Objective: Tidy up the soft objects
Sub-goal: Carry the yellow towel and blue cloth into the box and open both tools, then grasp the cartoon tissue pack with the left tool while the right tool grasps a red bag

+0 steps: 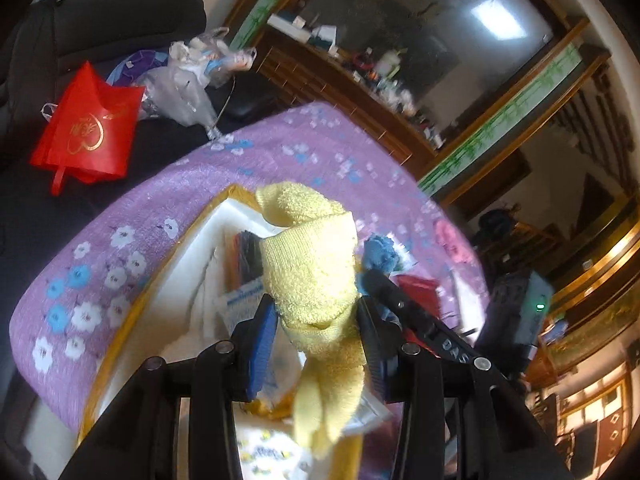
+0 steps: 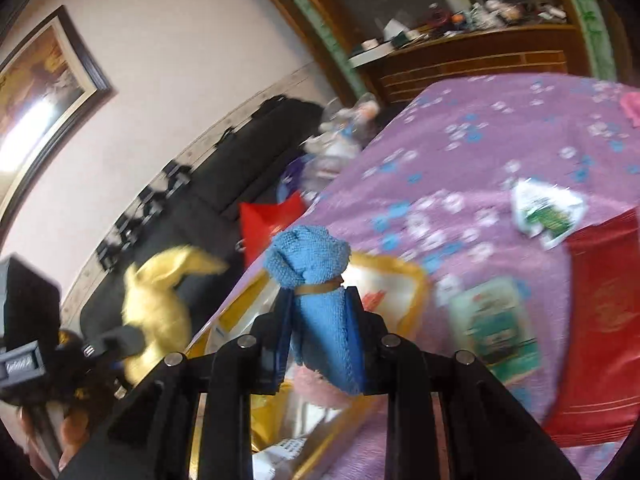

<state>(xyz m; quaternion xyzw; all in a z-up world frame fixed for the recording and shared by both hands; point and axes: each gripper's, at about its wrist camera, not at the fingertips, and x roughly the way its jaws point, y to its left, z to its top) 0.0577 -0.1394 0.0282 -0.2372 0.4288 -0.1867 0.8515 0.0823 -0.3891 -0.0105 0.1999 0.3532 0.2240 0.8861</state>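
L claw (image 1: 316, 316) is clenched on a yellow towel (image 1: 310, 264): fluffy terry cloth, rolled/twisted into a thick lump, top end curling up and back above the blue pads, a thinner tail hanging down betw the claw arms. It's held in the air over a white foam box (image 1: 188, 268) w/ a gold-yellow rim, which sits on the purple floral cloth (image 1: 132, 208) covering the surface. Inside the box: some dark and printed packets, details blurred.

R claw (image 2: 320, 320) is clenched on a blue towel (image 2: 316, 280): finer knit, rolled into a tube, tied w/ a tan band (image 2: 320, 289) just above the fingertips, bunched round head sticking up past the band, lower end trailing down betw the fingers. It's also held up off the surface, above the gold-rimmed box edge (image 2: 404, 276).

In the R wrist view the yellow towel shows at left, motion-blurred, next to the other claw's dark body. In the L wrist view the blue towel's head pokes out just right of the yellow one, v. near but contact can't be told.

On the purple cloth at right: a red packet (image 2: 604, 320), a green-printed packet (image 2: 496, 320), a small white-green sachet (image 2: 548, 212). Beyond the surface, a red bag (image 1: 88, 132) and a clear plastic bag (image 1: 192, 80) lie on a dark sofa (image 1: 120, 20).
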